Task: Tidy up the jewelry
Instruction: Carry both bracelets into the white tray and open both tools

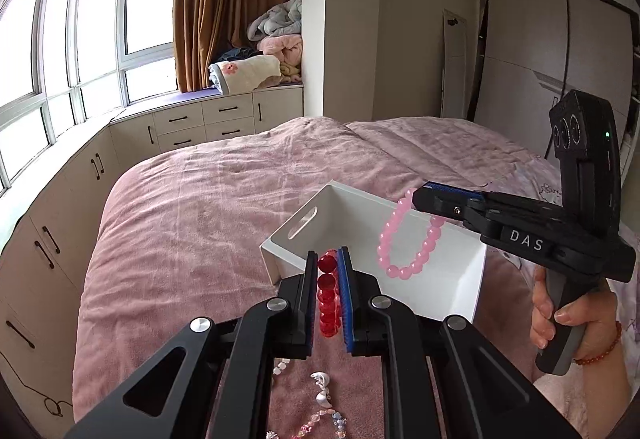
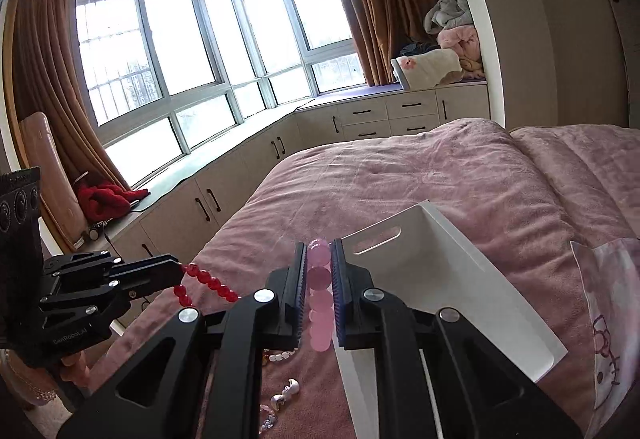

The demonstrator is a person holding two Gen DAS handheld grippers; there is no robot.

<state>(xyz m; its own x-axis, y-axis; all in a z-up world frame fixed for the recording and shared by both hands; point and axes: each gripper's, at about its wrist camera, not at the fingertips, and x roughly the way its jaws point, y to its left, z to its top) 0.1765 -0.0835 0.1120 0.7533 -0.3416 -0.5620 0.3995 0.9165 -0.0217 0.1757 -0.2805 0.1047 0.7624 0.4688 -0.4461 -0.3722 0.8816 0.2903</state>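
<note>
My left gripper (image 1: 327, 259) is shut on a red bead bracelet (image 1: 327, 291), held just in front of the near wall of a white open box (image 1: 440, 279) on the pink bed. In the right wrist view the left gripper (image 2: 180, 267) shows at the left with the red bracelet (image 2: 208, 285) hanging from it. My right gripper (image 2: 318, 251) is shut on a pink bead bracelet (image 2: 320, 303) by the white box (image 2: 480, 299). In the left wrist view the right gripper (image 1: 416, 197) holds the pink bracelet (image 1: 408, 239) dangling over the box.
More jewelry lies on the pink bedspread (image 1: 220, 199) under the grippers: a pearl strand (image 1: 280, 365), shell-like charms (image 1: 322, 391) and a pastel bead bracelet (image 1: 320, 421). A Hello Kitty pillow (image 2: 604, 327) lies right of the box. Cabinets (image 1: 60, 219) line the bed's left side.
</note>
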